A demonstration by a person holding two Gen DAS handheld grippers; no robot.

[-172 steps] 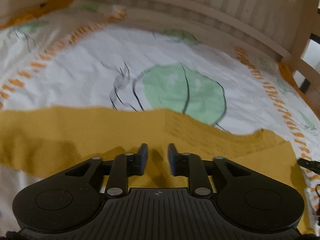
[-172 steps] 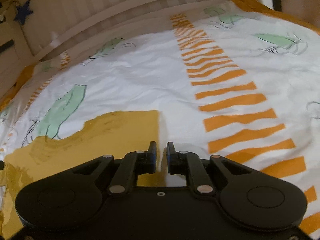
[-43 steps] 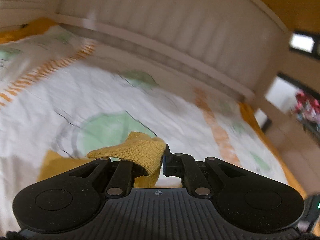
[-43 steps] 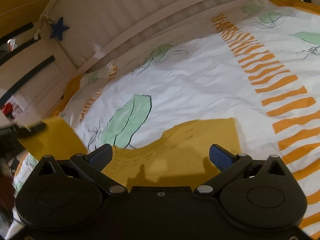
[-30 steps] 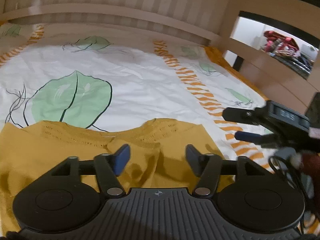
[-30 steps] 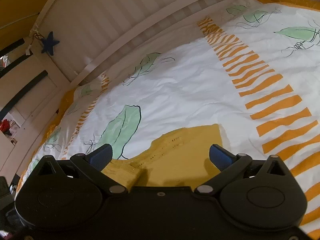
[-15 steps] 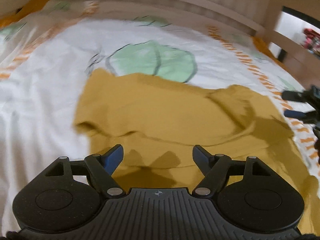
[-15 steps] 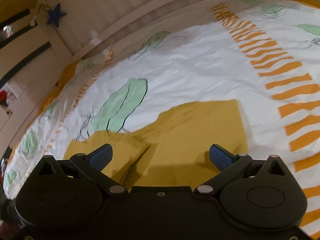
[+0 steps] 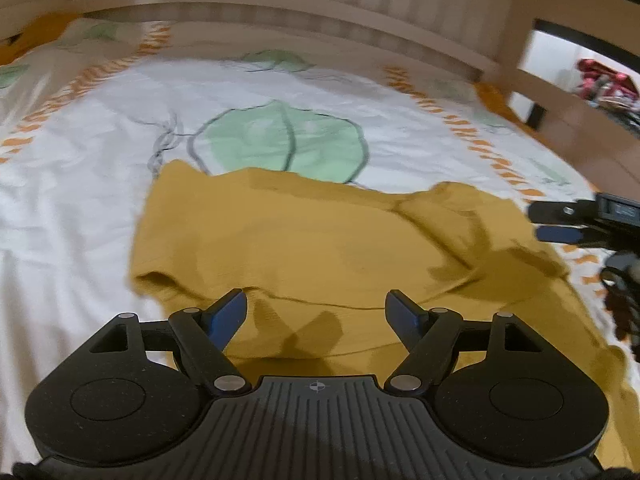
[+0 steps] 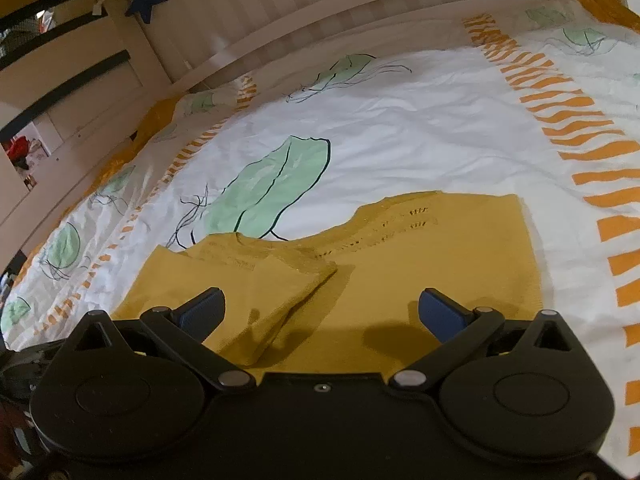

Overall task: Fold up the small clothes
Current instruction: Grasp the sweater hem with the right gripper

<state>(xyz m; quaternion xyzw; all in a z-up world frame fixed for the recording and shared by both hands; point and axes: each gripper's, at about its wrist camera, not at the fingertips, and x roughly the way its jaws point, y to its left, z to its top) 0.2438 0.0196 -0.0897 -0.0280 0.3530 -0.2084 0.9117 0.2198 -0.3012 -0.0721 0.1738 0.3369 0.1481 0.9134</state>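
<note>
Mustard top [image 9: 320, 240], one side folded in, is best gripped at its unfolded edge by the right gripper [image 10: 320, 312], both grippers' jaws being apart and empty.

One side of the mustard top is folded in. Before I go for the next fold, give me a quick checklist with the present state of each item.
1. Left gripper open and empty: ok, nothing between its pads.
2. Right gripper open and empty: ok, jaws stand wide over the cloth.
3. Mustard knit top lying on the bedsheet: ok.
4. Folded-in flap lying flat: not ok, its near edge stands up in a ridge.
5. Unfolded side edge visible and free to grasp: ok.
6. Bottom hem straight: cannot tell, hidden behind the grippers.
</note>
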